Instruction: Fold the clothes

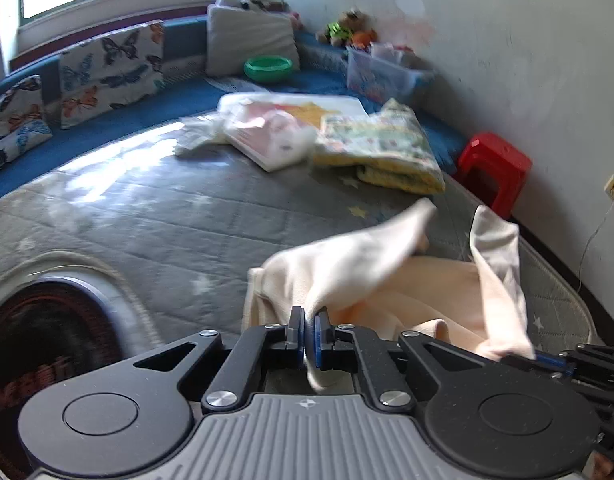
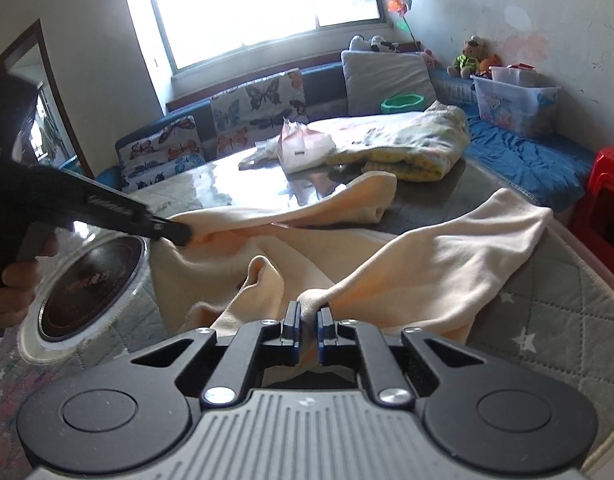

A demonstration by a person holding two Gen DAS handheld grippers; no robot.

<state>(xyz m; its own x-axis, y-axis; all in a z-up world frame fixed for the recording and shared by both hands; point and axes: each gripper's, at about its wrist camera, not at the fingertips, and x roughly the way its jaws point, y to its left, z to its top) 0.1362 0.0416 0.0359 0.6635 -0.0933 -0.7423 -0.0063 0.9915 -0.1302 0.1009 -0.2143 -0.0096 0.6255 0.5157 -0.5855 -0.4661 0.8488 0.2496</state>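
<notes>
The cream garment (image 2: 387, 256) lies rumpled on the grey quilted star-print table cover (image 1: 155, 224), w/ two sleeves or legs lifted off the heap. L gripper (image 1: 309, 330) is clenched on one fold of it, cloth pinched between the blue pads; seen from the R wrist view, its tip (image 2: 179, 234) bites the garment's left edge. R gripper (image 2: 309, 326) is also clamped tight on a fold near the garment's front edge.

Around it: a round induction hob (image 2: 91, 284) set in the table, just beside the garment's left edge, touching or nearly so. Behind the garment, a folded yellow patterned blanket (image 1: 381, 148), near but apart. Left of that, a pink-white plastic bag (image 1: 267, 132) & some crumpled clear plastic.

Further back, on the blue bench (image 2: 519, 156): 3 butterfly-print cushions in the R view (2 in the L view), 1 plain grey cushion (image 2: 385, 80), 1 green bowl (image 1: 267, 68), 1 clear storage bin (image 2: 515, 100), 1 teddy bear (image 2: 469, 58). 1 red plastic stool (image 1: 493, 164) stands by the wall at right. A pinwheel (image 2: 399, 2) is by the window.
</notes>
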